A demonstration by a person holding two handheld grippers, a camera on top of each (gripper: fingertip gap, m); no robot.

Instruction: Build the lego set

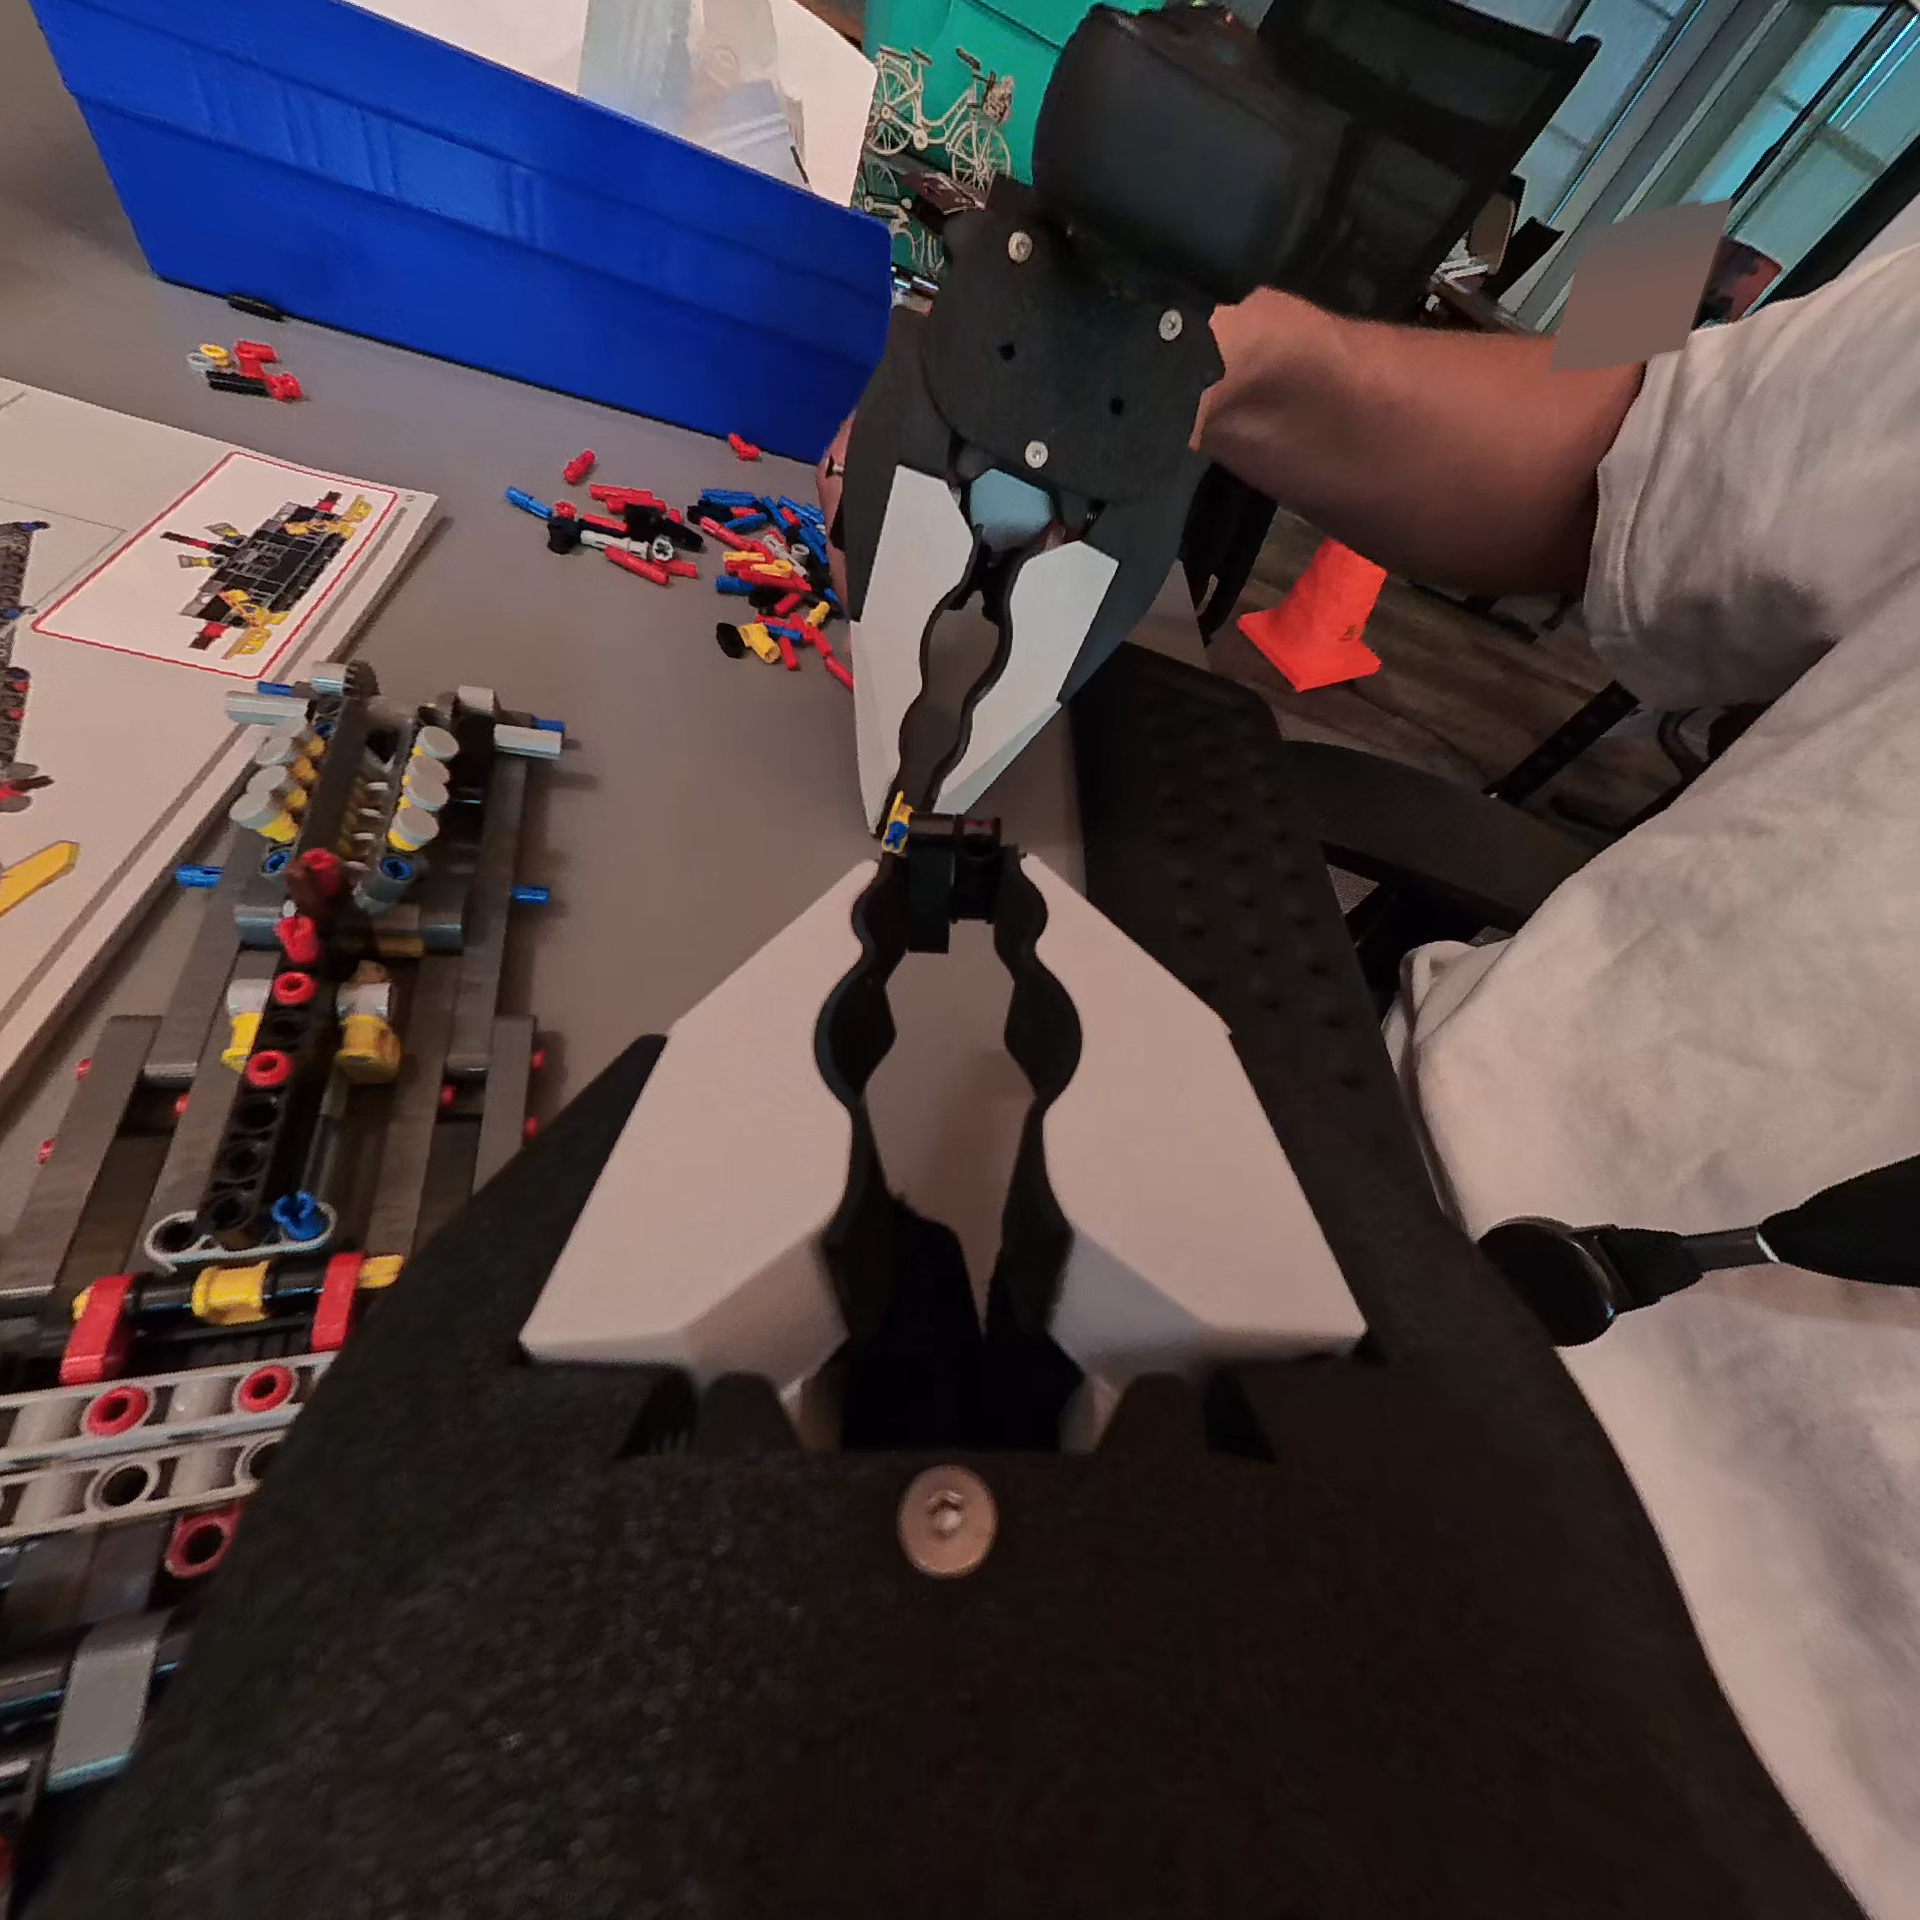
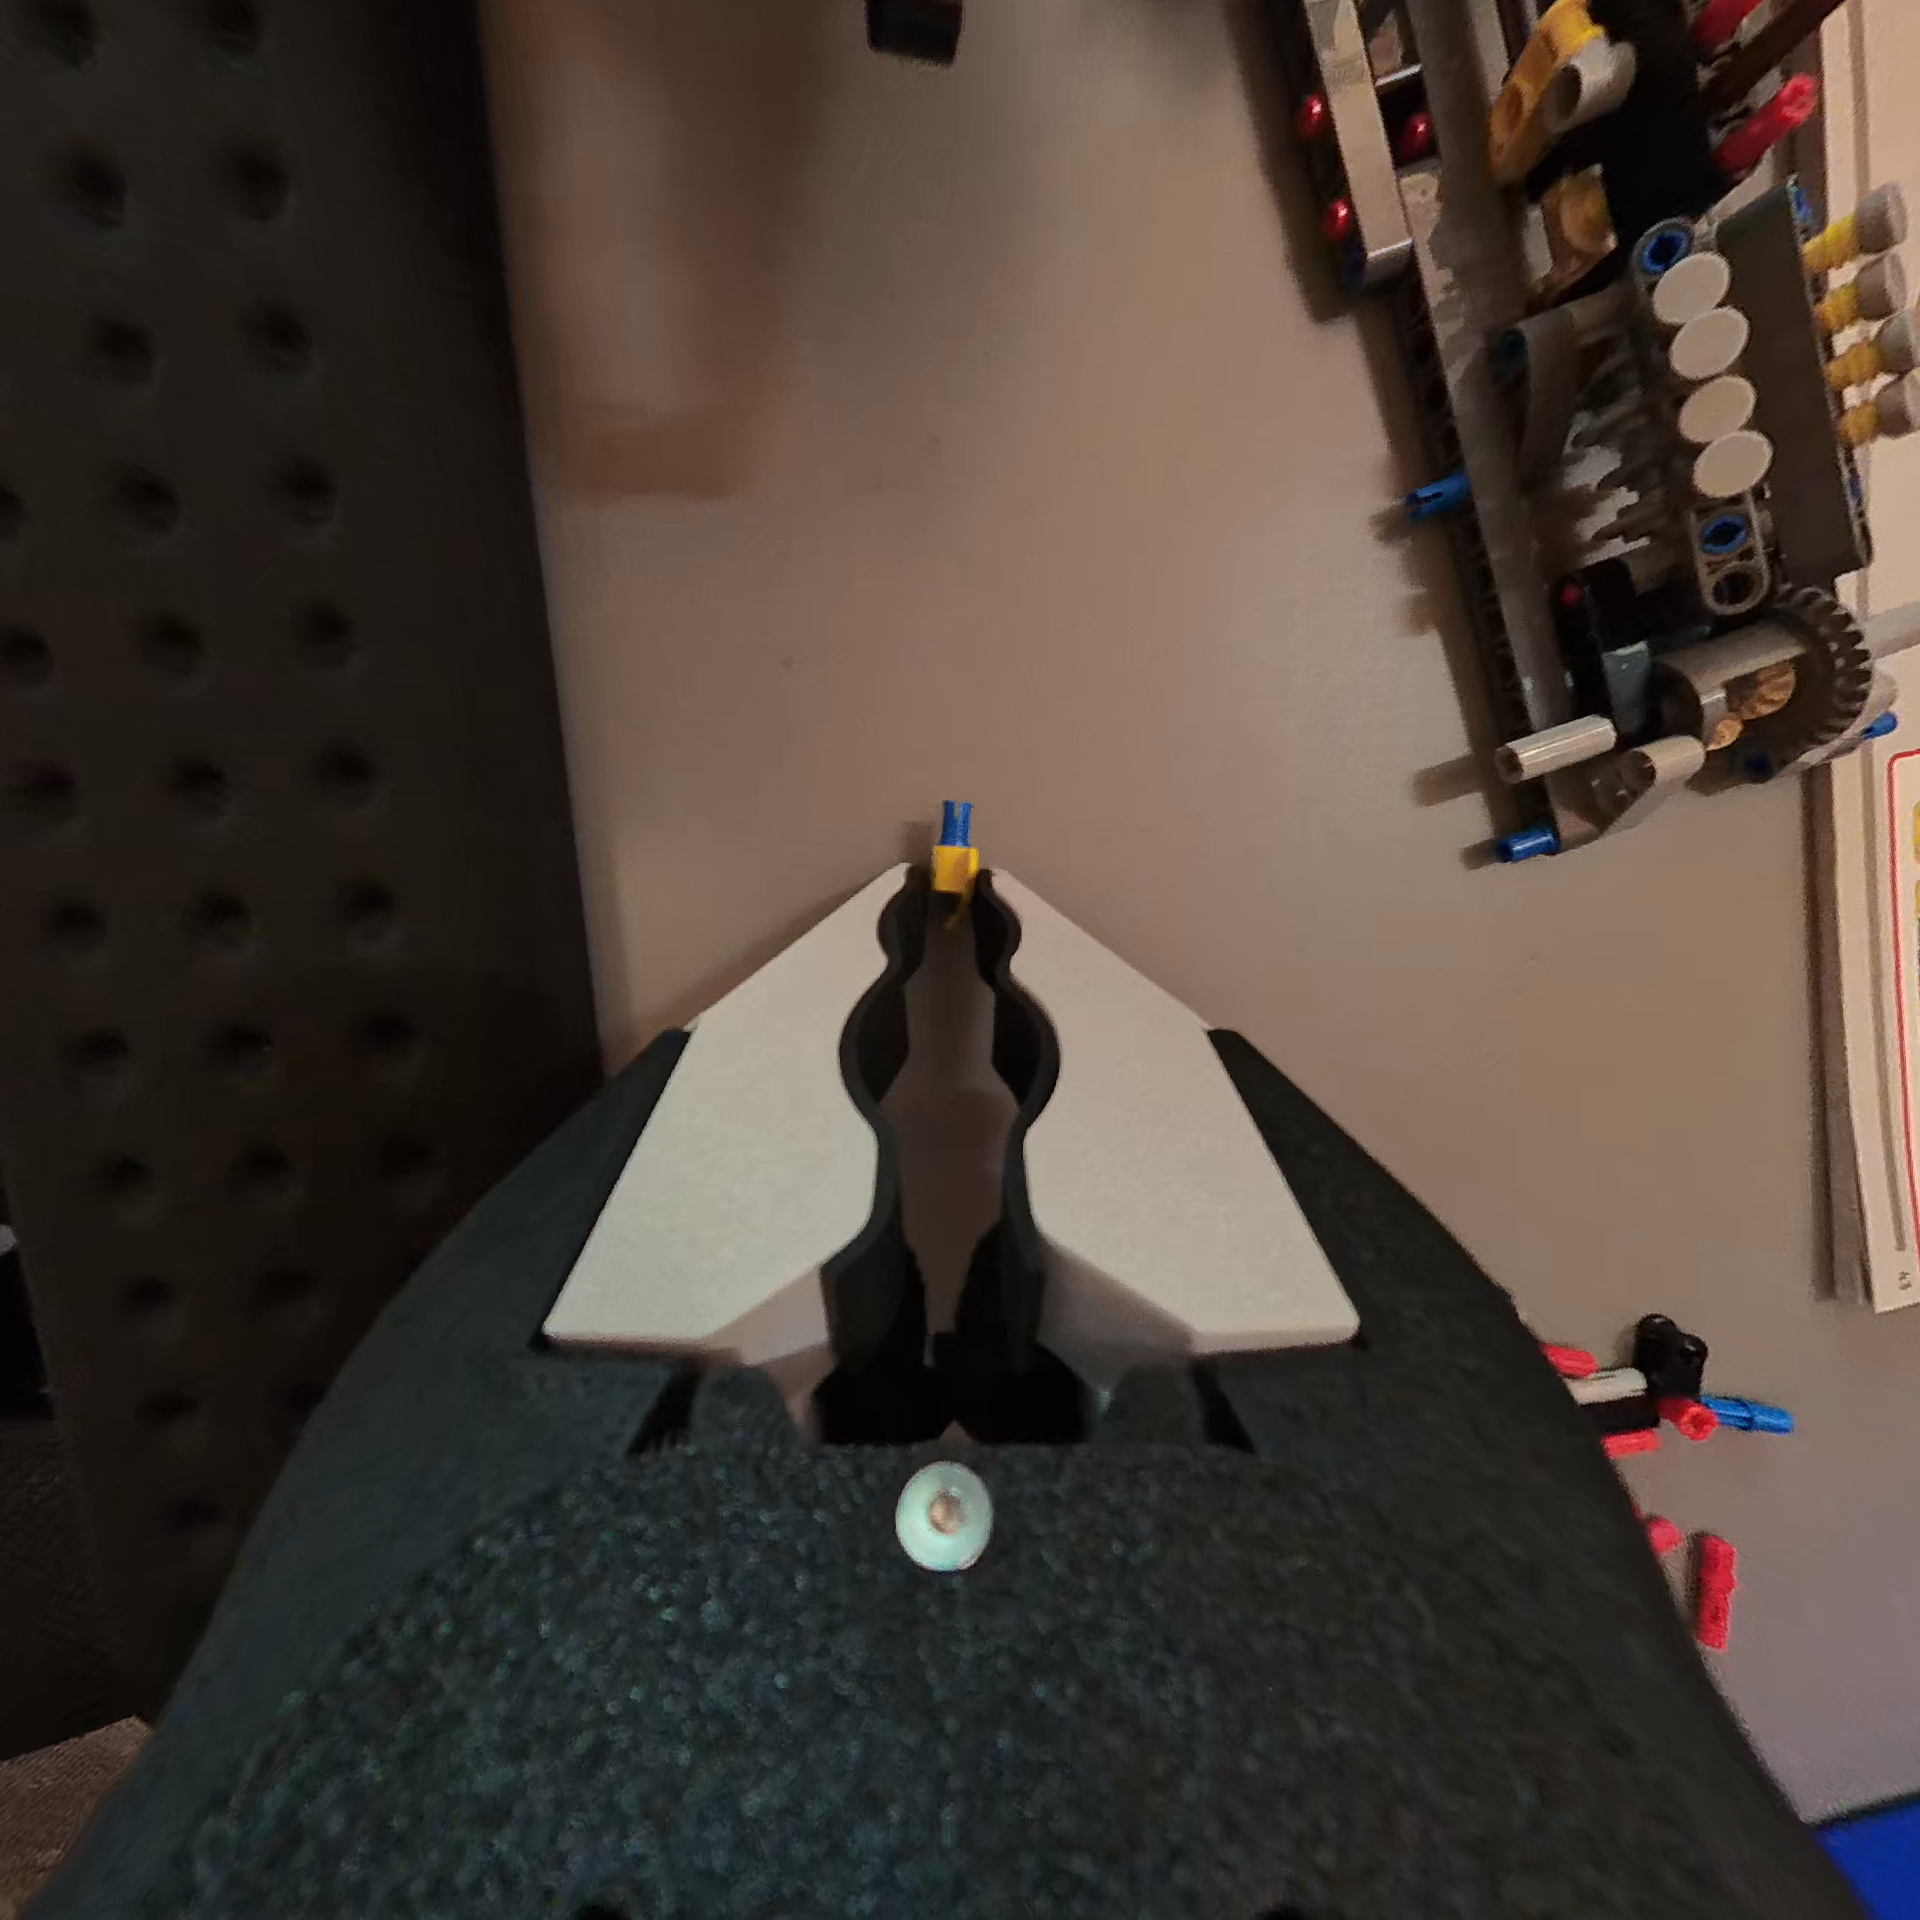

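Your left gripper point(image 1: 948, 878) is clenched on a small black piece point(image 1: 951, 873), held in the air just above the near edge of the table point(image 1: 665, 831). Your right gripper point(image 2: 948, 883) pinches a yellow connector point(image 2: 954, 868) with a blue pin point(image 2: 956, 821) poking out of its tip; in the left wrist view that tip comes down from the far side to meet the black piece, the two touching or nearly so.

You look to be mating these two parts in mid-air. The next move likely calls for lining the blue pin up with a hole in the black piece, then pressing straight in without twisting.

To the left on the grey table lies the half-built chassis point(image 1: 343, 935), beside the open instruction booklet point(image 1: 208, 561). Farther off sit loose pins point(image 1: 717, 561) and a blue bin point(image 1: 468, 208). Right of the table are a black perforated chair point(image 1: 1226, 883) and, beyond it on the floor, an orange cone point(image 1: 1320, 613)
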